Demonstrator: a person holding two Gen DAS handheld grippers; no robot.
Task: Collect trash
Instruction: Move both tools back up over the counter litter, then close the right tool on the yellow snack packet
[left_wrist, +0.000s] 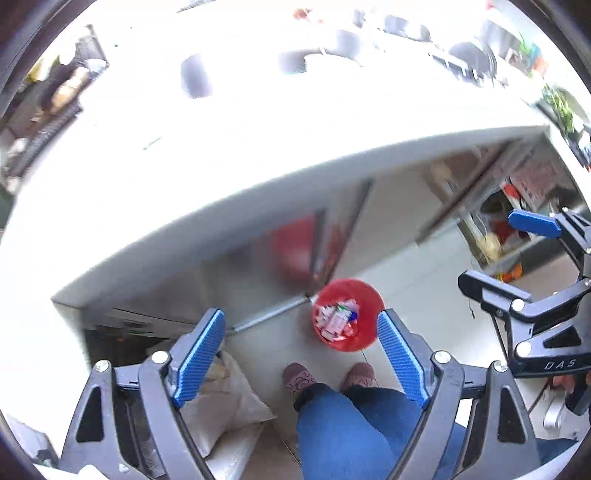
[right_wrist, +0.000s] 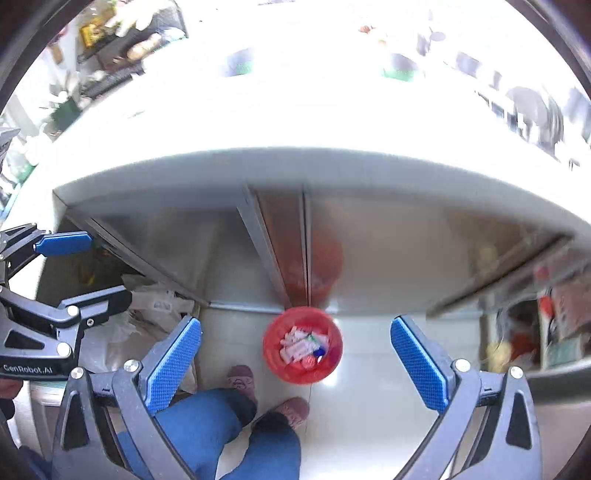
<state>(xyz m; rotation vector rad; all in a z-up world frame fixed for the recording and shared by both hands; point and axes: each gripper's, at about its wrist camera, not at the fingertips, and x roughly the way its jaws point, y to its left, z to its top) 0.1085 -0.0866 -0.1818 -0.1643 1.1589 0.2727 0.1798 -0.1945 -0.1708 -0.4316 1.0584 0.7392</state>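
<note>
A red bin (left_wrist: 349, 314) stands on the tiled floor by the counter's steel front, with several wrappers and small packets (left_wrist: 338, 319) inside. It also shows in the right wrist view (right_wrist: 303, 345). My left gripper (left_wrist: 301, 321) is open and empty, high above the floor, with the bin just inside its right finger. My right gripper (right_wrist: 295, 332) is open and empty, high above the bin. Each gripper shows at the edge of the other's view, the right one (left_wrist: 498, 251) and the left one (right_wrist: 96, 266), both open.
A white countertop (left_wrist: 221, 155) overexposed, with blurred dark objects far back. Steel cabinet front (right_wrist: 388, 258) under it. The person's legs and shoes (left_wrist: 299, 380) stand beside the bin. White bags (right_wrist: 155, 299) lie at left; cluttered shelves (left_wrist: 498, 236) at right.
</note>
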